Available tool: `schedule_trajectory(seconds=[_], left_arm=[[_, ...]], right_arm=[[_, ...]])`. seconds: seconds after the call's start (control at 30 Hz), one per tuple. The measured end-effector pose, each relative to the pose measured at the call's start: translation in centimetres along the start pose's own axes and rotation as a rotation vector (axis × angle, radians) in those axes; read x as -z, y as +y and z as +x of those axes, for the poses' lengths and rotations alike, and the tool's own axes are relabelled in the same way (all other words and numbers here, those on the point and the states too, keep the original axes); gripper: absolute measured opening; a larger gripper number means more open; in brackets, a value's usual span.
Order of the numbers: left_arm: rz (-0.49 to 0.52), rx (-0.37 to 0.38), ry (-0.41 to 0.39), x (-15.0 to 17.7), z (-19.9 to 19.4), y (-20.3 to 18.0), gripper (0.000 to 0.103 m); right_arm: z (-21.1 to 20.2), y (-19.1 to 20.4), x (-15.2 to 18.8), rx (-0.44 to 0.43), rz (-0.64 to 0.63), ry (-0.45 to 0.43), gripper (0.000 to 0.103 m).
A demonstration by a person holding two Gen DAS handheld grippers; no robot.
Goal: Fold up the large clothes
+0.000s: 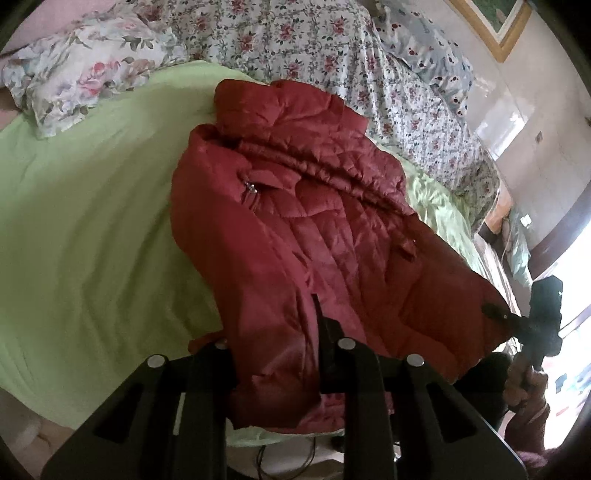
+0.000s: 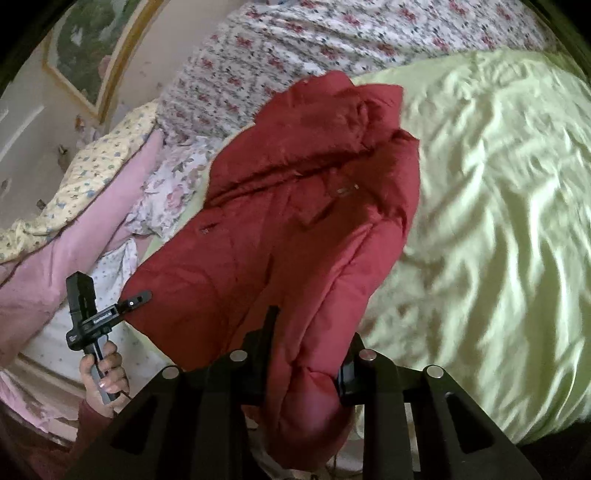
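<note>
On the green-sheeted bed (image 1: 92,221) lies one red quilted jacket (image 1: 314,229), its near hem lifted by two grippers — the left gripper (image 1: 275,354) and right gripper (image 2: 306,354), each with fingers pinching the fabric. One floral quilt (image 1: 295,44) and two floral pillows (image 1: 85,62) lie behind; one framed picture (image 1: 495,26) hangs on the wall.

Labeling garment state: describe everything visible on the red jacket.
The red jacket is quilted, puffy and slightly shiny, with a metal zipper pull near its collar. It lies crumpled on the green bedsheet, collar end far, hem lifted off the near edge. The left gripper and right gripper each pinch a hem corner between their fingers.
</note>
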State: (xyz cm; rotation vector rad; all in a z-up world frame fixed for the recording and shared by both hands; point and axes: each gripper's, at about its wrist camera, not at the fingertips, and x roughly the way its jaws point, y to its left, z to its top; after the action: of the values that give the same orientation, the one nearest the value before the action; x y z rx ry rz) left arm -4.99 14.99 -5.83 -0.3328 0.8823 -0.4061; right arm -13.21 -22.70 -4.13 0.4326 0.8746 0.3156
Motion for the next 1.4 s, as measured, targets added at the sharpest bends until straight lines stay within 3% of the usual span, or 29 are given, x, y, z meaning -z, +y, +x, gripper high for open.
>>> schedule_trajectory(seconds=[0.17,0.37,0.7,1.0,1.4], left_arm=[[0.023,-0.037,-0.036,-0.5,-1.4,-1.5,0.018],[0.024,-0.024,-0.056,-1.3,-1.7,-1.4,0.017],[0.079,0.073,-0.059,-4.3,-1.0,-0.7,0.017],[-0.008,0.130,-0.112,-6.6,-0.6,1.3,0.016],[-0.037,0.106,-0.201,-13.5,1.8,1.0,0.016]], right_arm=[[0.0,0.0,-0.2,-0.043,0.012,-0.020,0.023],[-0.5,-0.6,-1.1,-0.089,0.029,-0.053,0.023],[-0.7,-0.6,-1.7,-0.032,0.081,-0.119,0.023],[-1.3,-1.3,-3.3,-0.004,0.111,-0.162,0.022],[0.0,-2.1,-10.3,-0.006,0.112,-0.275,0.021]])
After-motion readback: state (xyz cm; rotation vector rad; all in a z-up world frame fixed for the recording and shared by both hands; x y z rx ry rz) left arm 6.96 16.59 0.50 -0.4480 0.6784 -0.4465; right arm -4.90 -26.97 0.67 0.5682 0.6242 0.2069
